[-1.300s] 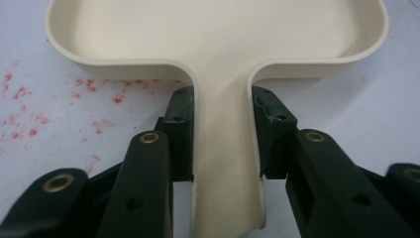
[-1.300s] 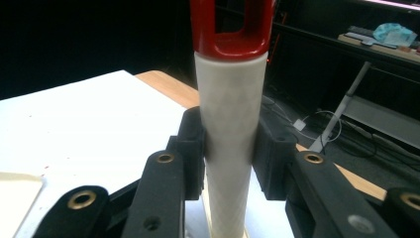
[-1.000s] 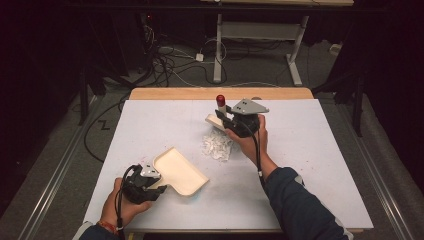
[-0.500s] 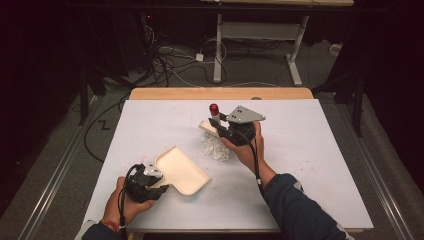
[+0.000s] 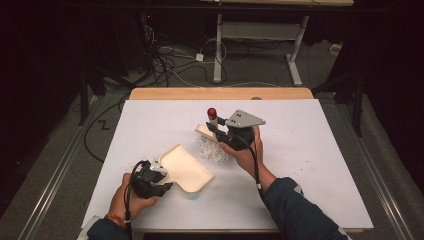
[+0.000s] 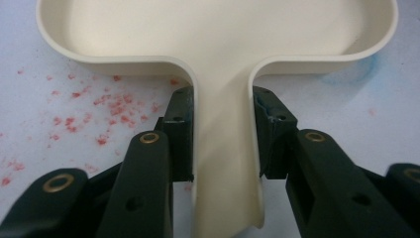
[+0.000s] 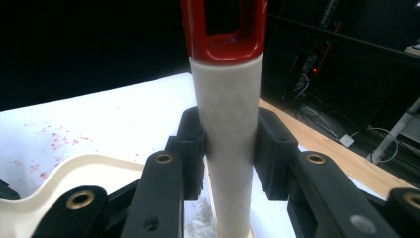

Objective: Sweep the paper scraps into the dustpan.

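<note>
Dustpan [image 5: 186, 169], light stiff plastic, lies flat at seven o'clock on the table [image 5: 320, 165], left gripper [image 6: 223, 141] pinching its handle. Right gripper [image 7: 229, 148] clamps the brush [image 7: 228, 129] handle; crumpled paper [image 5: 212, 150] waits between, feather-light.

Lab (floor cables [image 5: 165, 60], bare table [image 5: 320, 165])

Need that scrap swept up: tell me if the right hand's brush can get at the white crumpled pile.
Probably yes. The right gripper holds the brush right above the pile, with nothing between; the dustpan in the left gripper lies just beside it.
</note>
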The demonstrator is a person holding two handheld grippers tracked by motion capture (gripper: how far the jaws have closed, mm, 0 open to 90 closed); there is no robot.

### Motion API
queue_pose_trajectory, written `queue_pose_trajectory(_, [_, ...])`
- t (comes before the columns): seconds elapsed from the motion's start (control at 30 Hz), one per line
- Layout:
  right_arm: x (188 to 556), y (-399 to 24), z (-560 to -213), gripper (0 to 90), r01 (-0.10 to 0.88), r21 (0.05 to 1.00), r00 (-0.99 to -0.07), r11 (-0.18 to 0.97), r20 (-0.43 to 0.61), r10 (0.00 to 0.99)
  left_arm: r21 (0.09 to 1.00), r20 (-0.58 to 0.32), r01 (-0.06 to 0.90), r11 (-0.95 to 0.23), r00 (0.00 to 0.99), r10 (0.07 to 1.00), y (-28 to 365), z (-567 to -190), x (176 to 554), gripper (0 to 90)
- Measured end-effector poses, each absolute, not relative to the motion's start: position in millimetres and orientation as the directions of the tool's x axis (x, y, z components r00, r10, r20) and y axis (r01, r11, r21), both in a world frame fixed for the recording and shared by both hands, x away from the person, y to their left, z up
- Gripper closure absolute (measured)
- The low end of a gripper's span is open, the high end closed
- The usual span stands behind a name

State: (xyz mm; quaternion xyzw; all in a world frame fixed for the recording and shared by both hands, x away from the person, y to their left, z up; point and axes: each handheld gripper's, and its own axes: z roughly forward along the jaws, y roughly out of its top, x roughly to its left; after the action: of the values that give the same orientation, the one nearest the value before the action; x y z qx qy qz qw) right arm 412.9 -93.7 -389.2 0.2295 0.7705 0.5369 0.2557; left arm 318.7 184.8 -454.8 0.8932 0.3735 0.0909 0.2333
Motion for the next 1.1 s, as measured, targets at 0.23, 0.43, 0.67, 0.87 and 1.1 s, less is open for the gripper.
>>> queue_pose_trajectory(0.23, [405, -88, -388, 69.0, 0.076, 0.948, -0.785, 0.309, -0.134, 0.605, 0.481, -0.013, 0.628, -0.612, 0.703, 0.711, 183, -456, 321, 63.6])
queue_pose_trajectory(0.43, [396, -80, -388, 69.1, 0.070, 0.949, -0.807, 0.306, -0.127, 0.577, 0.477, -0.012, 0.630, -0.613, 0.702, 0.712, 179, -458, 322, 63.6])
queue_pose_trajectory(0.67, [386, -70, -388, 69.5, 0.053, 0.951, -0.826, 0.305, -0.130, 0.548, 0.470, -0.010, 0.627, -0.621, 0.708, 0.707, 172, -458, 323, 63.6])
queue_pose_trajectory(0.87, [378, -64, -385, 70.2, 0.030, 0.950, -0.839, 0.309, -0.145, 0.524, 0.469, -0.010, 0.627, -0.622, 0.708, 0.706, 170, -459, 324, 63.6])
queue_pose_trajectory(1.1, [380, -66, -377, 70.4, 0.018, 0.959, -0.831, 0.283, -0.143, 0.537, 0.468, -0.007, 0.627, -0.623, 0.708, 0.707, 169, -460, 323, 63.6])
